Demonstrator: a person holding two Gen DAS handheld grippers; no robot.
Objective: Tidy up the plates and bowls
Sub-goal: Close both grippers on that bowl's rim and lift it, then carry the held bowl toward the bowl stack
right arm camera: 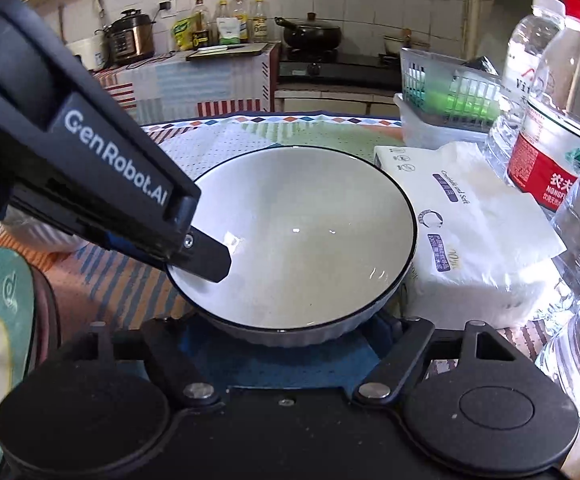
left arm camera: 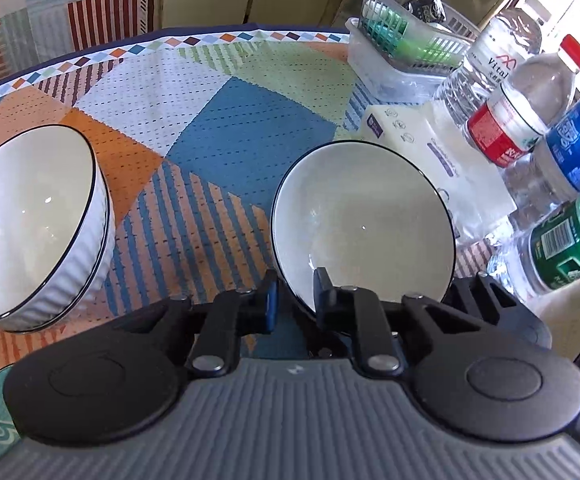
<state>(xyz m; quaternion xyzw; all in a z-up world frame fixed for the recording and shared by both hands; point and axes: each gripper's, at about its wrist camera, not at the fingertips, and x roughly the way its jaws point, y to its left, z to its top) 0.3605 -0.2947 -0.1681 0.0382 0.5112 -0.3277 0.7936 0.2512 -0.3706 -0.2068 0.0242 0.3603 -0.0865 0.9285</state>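
On the far left of the table sits a stack of bowls (left arm camera: 36, 224), one white bowl inside another, on the bright cloth (left arm camera: 218, 120). To its right is a single bowl (left arm camera: 364, 216), white with a dark rim, and this is the one being worked on. The left gripper (left arm camera: 296, 292) has its jaws shut tight on the near left rim of this bowl, one finger inside and one outside. The right gripper (right arm camera: 290, 328) is at the near side of the same bowl with its jaws wide, one on each side of the bowl's wall; they seem close to it, but I cannot tell if they press on it. Right of the bowl lies a pack of tissues (right arm camera: 470, 224), just beside it, and farther right stand bottles (right arm camera: 550, 128), with a basket (right arm camera: 446, 92) behind. What could go wrong: the left grip is only a small pinch on a smooth rim, so the bowl might tip or slip out when lifted. A swing to the right might bump the tissues or knock a bottle over.
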